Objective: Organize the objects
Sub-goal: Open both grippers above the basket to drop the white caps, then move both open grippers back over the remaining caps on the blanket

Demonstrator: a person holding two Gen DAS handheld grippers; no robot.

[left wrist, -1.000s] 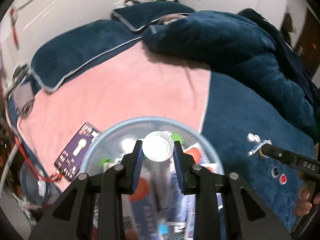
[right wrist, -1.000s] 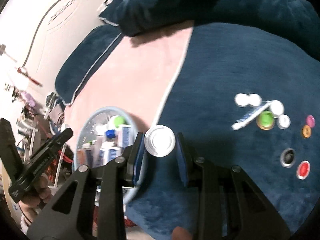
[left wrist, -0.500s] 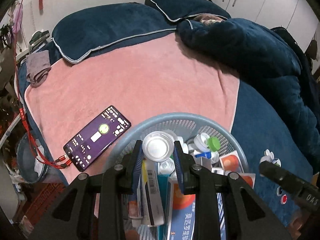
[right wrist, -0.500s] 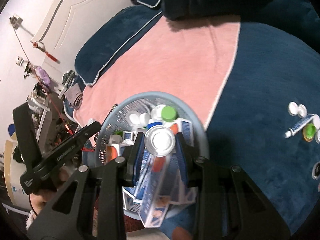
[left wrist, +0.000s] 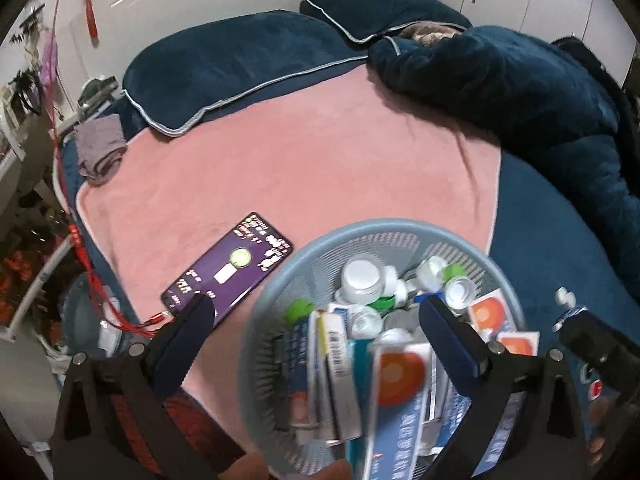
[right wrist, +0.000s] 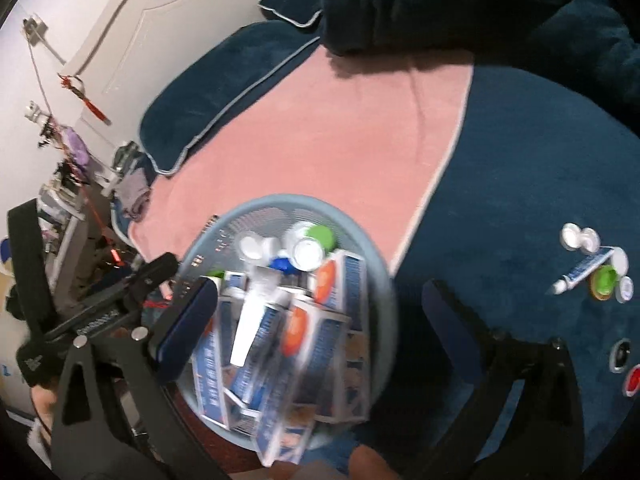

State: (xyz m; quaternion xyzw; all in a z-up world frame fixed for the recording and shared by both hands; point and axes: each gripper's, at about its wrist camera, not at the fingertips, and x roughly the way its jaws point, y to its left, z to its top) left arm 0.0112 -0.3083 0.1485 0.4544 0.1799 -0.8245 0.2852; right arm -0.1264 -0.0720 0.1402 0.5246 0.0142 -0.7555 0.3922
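Release step over the basket (left wrist: 276,292). Both grippers hung above the round blue mesh basket, which stood on the bed (left wrist: 320,160) at the seam between the pink blanket (left wrist: 304,152) and the dark blue cover (right wrist: 520,168). The jaws of the left gripper (left wrist: 316,320) had just been opening and stood wide apart with nothing clamped between them; beneath them lay the basket's load of small jars, caps and toothpaste boxes (left wrist: 400,384). The jaws of the right gripper (right wrist: 316,312) had likewise just been opening and stood wide apart, empty, over the same load. A phone (left wrist: 228,270) lay on the pink blanket just beside the basket's rim.

Judged from this layout, the drop into the basket was finished for both hands. Still unsorted on the dark blue cover, well apart from the basket, were a small tube (right wrist: 582,270), several white caps (right wrist: 580,238), a green lid (right wrist: 604,280) and a red cap (right wrist: 632,380). The next move would call for swinging the open right jaws across to that cluster and lining them up around a single small piece.
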